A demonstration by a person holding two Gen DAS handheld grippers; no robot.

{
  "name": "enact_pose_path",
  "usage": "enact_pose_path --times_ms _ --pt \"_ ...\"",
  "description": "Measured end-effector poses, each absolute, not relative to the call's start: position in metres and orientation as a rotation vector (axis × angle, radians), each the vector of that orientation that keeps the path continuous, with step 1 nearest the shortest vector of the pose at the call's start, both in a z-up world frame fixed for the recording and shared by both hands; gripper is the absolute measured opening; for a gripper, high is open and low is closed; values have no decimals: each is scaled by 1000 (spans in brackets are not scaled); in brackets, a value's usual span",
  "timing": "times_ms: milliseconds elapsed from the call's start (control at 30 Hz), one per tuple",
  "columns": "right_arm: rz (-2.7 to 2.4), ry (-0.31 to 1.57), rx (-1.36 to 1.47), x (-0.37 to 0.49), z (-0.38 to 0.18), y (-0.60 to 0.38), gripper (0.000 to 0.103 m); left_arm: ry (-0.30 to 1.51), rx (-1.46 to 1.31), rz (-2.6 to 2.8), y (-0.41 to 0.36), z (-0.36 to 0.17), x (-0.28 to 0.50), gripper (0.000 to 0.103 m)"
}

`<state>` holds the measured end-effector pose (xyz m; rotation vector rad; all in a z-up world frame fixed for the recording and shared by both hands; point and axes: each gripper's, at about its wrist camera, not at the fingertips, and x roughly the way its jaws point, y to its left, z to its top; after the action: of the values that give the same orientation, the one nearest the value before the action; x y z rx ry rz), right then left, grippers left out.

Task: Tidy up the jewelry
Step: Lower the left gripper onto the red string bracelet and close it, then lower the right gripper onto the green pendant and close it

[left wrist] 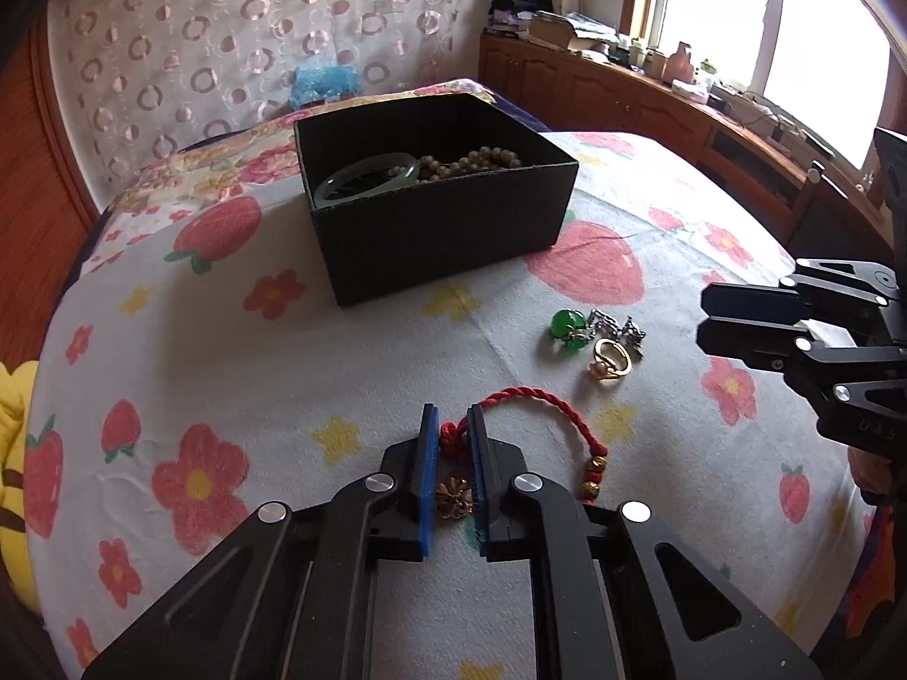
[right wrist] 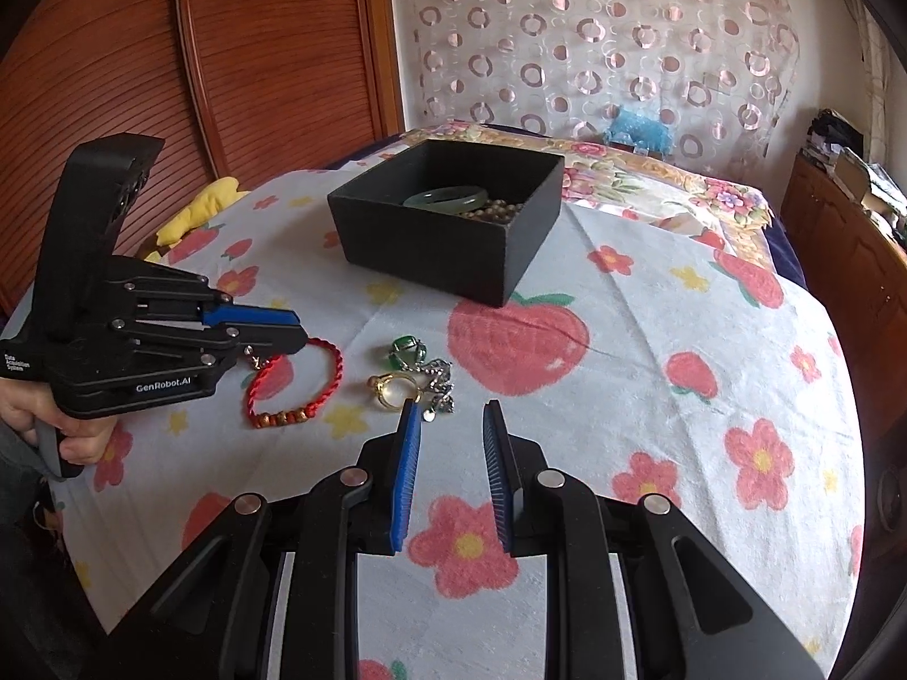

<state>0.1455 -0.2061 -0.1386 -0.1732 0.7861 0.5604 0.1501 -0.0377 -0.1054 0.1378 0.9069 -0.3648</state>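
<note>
A red cord bracelet (left wrist: pixel 558 402) with gold beads lies on the flowered cloth. My left gripper (left wrist: pixel 452 416) is shut on its knotted end, beside a bronze flower charm (left wrist: pixel 453 496); it also shows in the right wrist view (right wrist: pixel 295 326) gripping the bracelet (right wrist: pixel 334 362). A gold ring (left wrist: pixel 612 364), a green stone piece (left wrist: pixel 568 327) and a silver chain (left wrist: pixel 618 328) lie together to the right. My right gripper (right wrist: pixel 452 415) is open and empty, just right of the ring (right wrist: pixel 394 391). A black box (left wrist: pixel 436 215) holds a jade bangle (left wrist: pixel 363 181) and a bead strand (left wrist: pixel 470 161).
The flowered cloth (right wrist: pixel 652 396) covers a bed. A yellow plush (left wrist: pixel 14 425) lies at the left edge. Wooden cabinets (left wrist: pixel 623 96) with clutter stand under the window at the right. A curtain (right wrist: pixel 595 45) hangs behind the box.
</note>
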Motion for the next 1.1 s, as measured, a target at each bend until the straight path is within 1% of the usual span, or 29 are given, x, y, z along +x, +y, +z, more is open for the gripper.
enact_pose_path --times_ms 333,500,833,1100 --pt "575 789 -181 160 -142 -189 25 772 31 -354 -21 -68 112 7" --pt "584 793 -183 169 -144 -177 25 738 -12 -348 -9 -54 96 7" --pt "611 808 -249 180 -144 -146 25 693 12 -303 1 -44 75 7" --pt "601 835 -304 184 -151 -138 25 698 3 -304 5 -44 72 7"
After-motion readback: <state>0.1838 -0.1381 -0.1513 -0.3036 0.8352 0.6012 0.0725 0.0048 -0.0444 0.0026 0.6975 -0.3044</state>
